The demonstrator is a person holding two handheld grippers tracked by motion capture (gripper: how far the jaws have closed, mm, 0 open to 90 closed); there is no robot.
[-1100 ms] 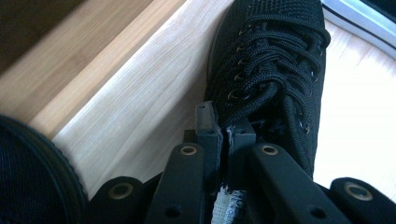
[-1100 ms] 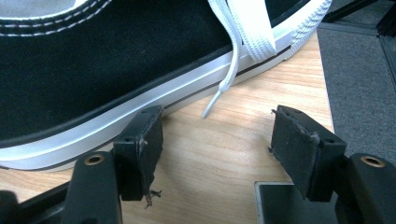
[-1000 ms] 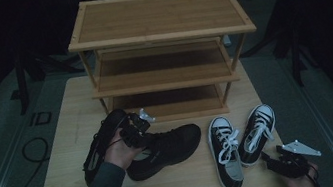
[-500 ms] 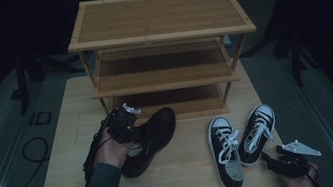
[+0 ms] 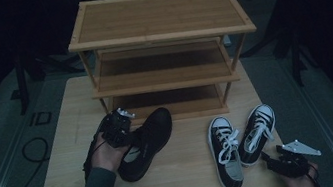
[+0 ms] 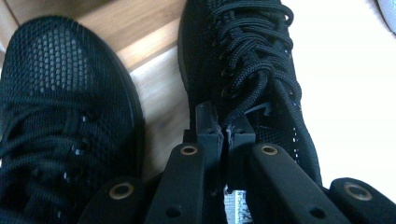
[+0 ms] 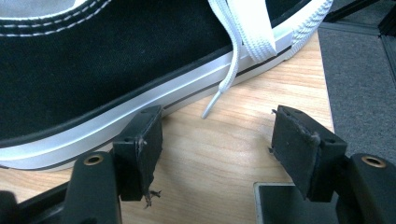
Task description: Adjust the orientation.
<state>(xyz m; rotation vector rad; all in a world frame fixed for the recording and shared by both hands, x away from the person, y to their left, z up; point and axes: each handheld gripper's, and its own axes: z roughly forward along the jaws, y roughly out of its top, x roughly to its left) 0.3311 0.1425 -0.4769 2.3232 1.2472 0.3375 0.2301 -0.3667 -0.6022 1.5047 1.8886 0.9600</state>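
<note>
Just ahead of the left gripper (image 5: 120, 126), which the person's left hand (image 5: 105, 153) carries, lies the black mesh lace-up shoe (image 5: 146, 142) it has hold of: in the left gripper view the jaws stand pinched together on the tongue or collar edge of that shoe (image 6: 247, 70), just below the lowest laces, with a second black mesh shoe (image 6: 65, 116) close beside it on the gripper's left. From above, the gripped shoe points its toe toward the bottom tier of the three-tier bamboo shoe rack (image 5: 164, 73), a little beyond the gripper. A thin pinch at the heel end lets the toe droop, so the move likely goes best if the shoe is lifted clear of the light wooden tabletop (image 5: 178, 182), kept level, and slid toe-first under the middle shelf without catching a rack post. Well to that gripper's right stands a pair of black canvas sneakers with white laces and white soles (image 5: 240, 140). Farther right, the right gripper (image 5: 287, 163) rests near the table's front edge, its jaws standing apart and empty, the white sole (image 7: 140, 116) just ahead of its left jaw and a lace tip lying between them.
</note>
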